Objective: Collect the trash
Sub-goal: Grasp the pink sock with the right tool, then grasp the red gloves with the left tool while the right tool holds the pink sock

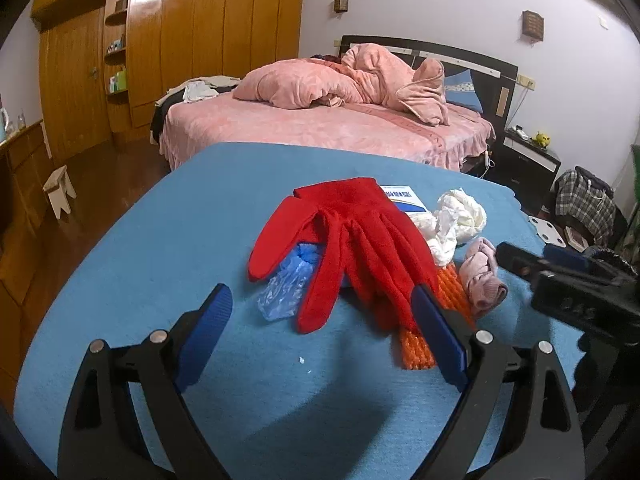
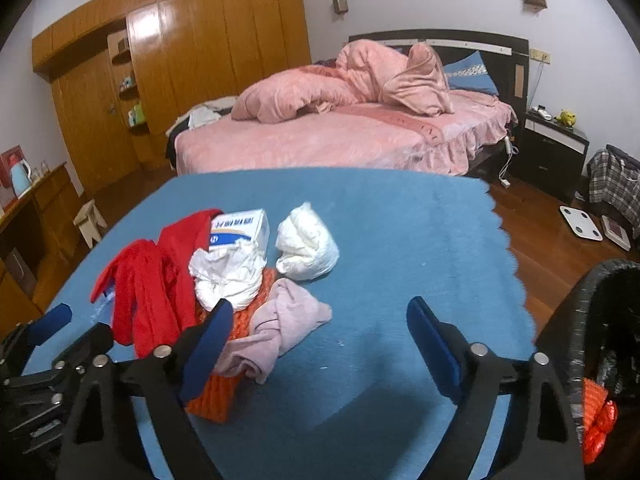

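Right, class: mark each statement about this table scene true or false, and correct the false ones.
1. The red glove lies on the blue tablecloth. True.
2. Both tongs grip something. False: left tongs and right tongs stand open and empty.
3. The bin is empty. False: an orange-red item lies inside.
4. A white crumpled wad sits beside the printed box. True.

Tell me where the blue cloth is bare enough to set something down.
Bare: the cloth right of the white wad, out to its scalloped edge, and the near strip. Also left of the red glove. Crowded: the glove, box, sock pile.
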### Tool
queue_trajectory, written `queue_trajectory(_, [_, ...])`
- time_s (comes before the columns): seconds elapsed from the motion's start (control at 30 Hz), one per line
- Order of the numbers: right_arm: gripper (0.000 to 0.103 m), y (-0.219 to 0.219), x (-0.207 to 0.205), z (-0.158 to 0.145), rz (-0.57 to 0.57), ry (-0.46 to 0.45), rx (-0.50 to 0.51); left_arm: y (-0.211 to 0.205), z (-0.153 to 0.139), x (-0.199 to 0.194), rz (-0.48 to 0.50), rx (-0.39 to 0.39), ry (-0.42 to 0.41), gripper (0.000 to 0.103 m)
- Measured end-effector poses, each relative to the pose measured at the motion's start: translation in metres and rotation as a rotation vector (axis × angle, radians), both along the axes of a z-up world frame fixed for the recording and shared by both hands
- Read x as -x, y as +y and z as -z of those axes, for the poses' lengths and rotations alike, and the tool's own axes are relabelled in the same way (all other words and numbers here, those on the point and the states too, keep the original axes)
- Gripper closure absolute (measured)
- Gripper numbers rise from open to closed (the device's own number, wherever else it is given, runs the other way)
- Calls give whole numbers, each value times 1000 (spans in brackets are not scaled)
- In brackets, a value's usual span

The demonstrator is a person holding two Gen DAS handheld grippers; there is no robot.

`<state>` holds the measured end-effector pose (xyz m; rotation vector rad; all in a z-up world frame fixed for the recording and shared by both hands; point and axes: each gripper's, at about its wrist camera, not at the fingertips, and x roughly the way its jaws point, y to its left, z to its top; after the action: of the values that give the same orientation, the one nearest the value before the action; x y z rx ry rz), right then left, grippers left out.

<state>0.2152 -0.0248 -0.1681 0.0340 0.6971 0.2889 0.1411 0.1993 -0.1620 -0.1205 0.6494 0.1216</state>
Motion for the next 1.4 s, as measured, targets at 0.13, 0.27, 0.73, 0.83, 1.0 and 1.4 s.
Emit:
queue_trajectory(0.13, [25, 8, -3, 8, -22, 28, 15, 1, 2, 2, -3, 12, 4, 15])
queue_trajectory(0.27, [33, 11, -8, 14, -37, 65, 12, 0, 3, 0, -2, 13, 12, 15])
queue_trajectory(0.73, [68, 15, -3, 21, -97, 115, -24, -6, 5, -3, 11, -4, 23, 17])
queue_trajectory(0.83, [68, 10, -3, 17, -78, 96, -7, -7, 3, -3, 12, 11, 9, 17])
queue_trajectory(1.0, [68, 1, -9, 11, -54, 79, 17, -15, -3, -10, 33, 18, -21, 20])
queue_trajectory(1.4, [67, -1, -17, 14, -59, 72, 39, -30, 3, -56, 68, 36, 2, 60])
